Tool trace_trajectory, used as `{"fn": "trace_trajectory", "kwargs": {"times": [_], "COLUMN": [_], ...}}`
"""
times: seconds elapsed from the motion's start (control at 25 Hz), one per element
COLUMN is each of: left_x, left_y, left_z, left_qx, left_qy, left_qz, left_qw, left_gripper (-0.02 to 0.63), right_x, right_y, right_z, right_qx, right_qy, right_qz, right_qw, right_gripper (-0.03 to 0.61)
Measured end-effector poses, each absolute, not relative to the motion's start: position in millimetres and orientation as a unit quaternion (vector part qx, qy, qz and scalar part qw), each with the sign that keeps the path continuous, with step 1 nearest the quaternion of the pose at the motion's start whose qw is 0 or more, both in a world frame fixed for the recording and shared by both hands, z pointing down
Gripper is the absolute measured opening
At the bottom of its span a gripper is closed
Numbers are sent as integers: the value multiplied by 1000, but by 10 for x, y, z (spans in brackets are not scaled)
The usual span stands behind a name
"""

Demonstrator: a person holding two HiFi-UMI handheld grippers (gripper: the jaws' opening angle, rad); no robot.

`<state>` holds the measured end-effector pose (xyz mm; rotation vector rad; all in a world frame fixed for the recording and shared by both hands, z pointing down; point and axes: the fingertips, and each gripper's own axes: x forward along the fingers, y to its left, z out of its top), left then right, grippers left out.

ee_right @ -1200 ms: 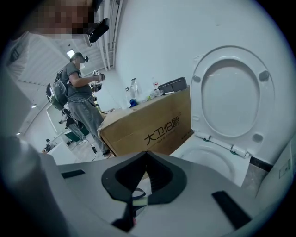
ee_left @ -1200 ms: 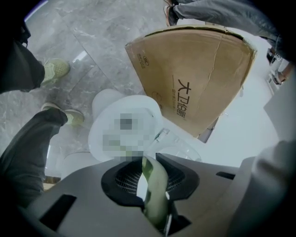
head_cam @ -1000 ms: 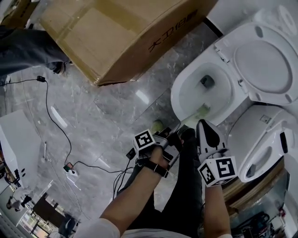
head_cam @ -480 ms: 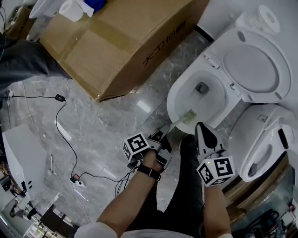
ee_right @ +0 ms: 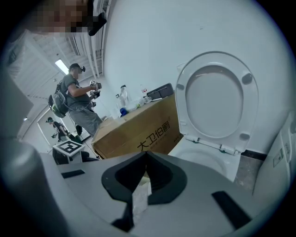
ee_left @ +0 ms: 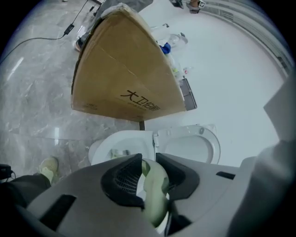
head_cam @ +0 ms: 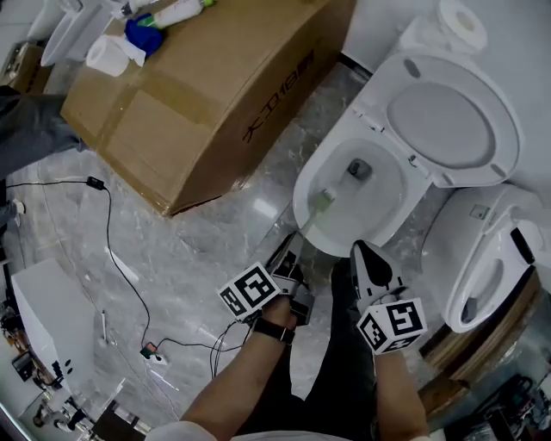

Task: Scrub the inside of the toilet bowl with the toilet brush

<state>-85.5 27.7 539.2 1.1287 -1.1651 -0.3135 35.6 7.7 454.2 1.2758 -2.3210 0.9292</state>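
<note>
The white toilet bowl (head_cam: 389,217) stands open with its lid (head_cam: 452,121) raised. A pale green toilet brush (head_cam: 321,202) reaches into the bowl, its head against the near left inside wall. My left gripper (head_cam: 288,258) is shut on the brush handle (ee_left: 155,187), just short of the bowl's rim (ee_left: 121,138). My right gripper (head_cam: 366,254) hovers in front of the bowl, to the right of the left one. Its jaws (ee_right: 145,157) are shut, and a scrap of white paper (ee_right: 138,199) shows in the gap behind the tips.
A big cardboard box (head_cam: 207,95) lies on the marble floor left of the toilet, with bottles on top. A second white toilet (head_cam: 482,258) stands at the right. A toilet roll (head_cam: 456,26) sits behind the lid. A black cable (head_cam: 108,241) trails over the floor. Another person (ee_right: 76,102) stands far back.
The brush head has slid left along the bowl's near inside wall. Both grippers have shifted a little left with it, and the head camera has swung.
</note>
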Motion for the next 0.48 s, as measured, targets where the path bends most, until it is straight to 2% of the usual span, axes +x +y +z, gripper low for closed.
{"fn": "trace_trajectory", "kwargs": {"times": [0.24, 0.48], "left_x": [-551, -435], "left_y": [258, 141], "left_z": [5546, 5805], "left_qx": [572, 611], "left_qy": [-546, -541], "left_qz": [-110, -121], "left_qw": [603, 564], "left_gripper": [103, 107], "right_x": [676, 964], "right_y": [44, -37], "right_z": [4667, 4933], "right_qx": [457, 460], "right_qy": [-807, -801], "right_qz": [333, 344], "right_qw": [170, 171], "right_gripper": [14, 14]}}
